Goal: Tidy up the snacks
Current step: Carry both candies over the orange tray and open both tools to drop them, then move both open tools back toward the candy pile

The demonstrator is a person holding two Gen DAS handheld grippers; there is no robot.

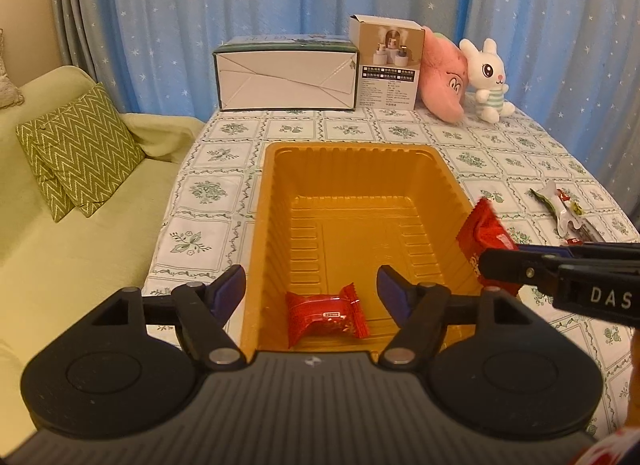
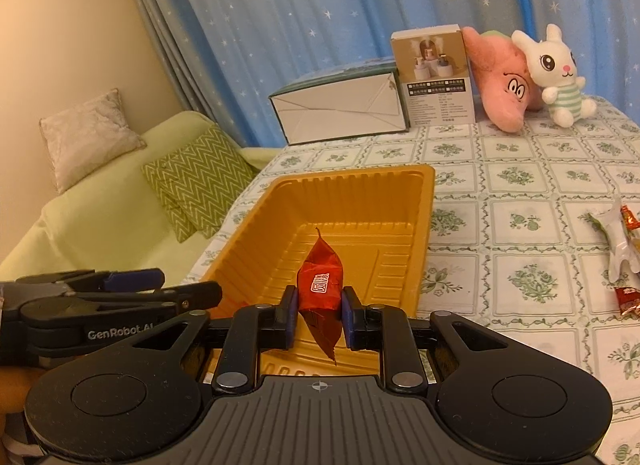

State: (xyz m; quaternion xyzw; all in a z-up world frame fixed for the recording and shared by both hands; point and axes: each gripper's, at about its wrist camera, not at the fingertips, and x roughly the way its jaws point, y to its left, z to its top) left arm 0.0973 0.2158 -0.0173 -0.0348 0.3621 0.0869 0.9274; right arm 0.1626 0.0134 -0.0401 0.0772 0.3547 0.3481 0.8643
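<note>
**A:** Fingers (image 2: 291,319) of the right gripper (image 2: 318,319) pinch a red snack (image 2: 320,285) by its middle, pads tight on both sides, the wrapper standing on edge over the near end of the tray (image 2: 344,181). How does the drop go well from there?

**B:** It wants to be low and well inside the rim before the jaws part. The snack hangs past the pads, so a release from height may let it tip or bounce on the ribbed floor.

**A:** And the left gripper (image 1: 312,291)?

**B:** Its jaws stand apart with nothing between them, over the tray's near left corner. A second red snack (image 1: 326,319) lies on the tray floor just below it, free of both pads.

**A:** Does that one get in the way?

**B:** Probably not; the held snack sits near the tray's right wall, though the fisheye bends the spacing, so that is hard to call. Setting it beside the first, not on top, keeps things tidy.

**A:** What remains?

**B:** More wrapped snacks (image 2: 624,257) lie on the tablecloth (image 2: 520,169) to the right, well clear of the tray. The free left gripper should back away to give room.
</note>
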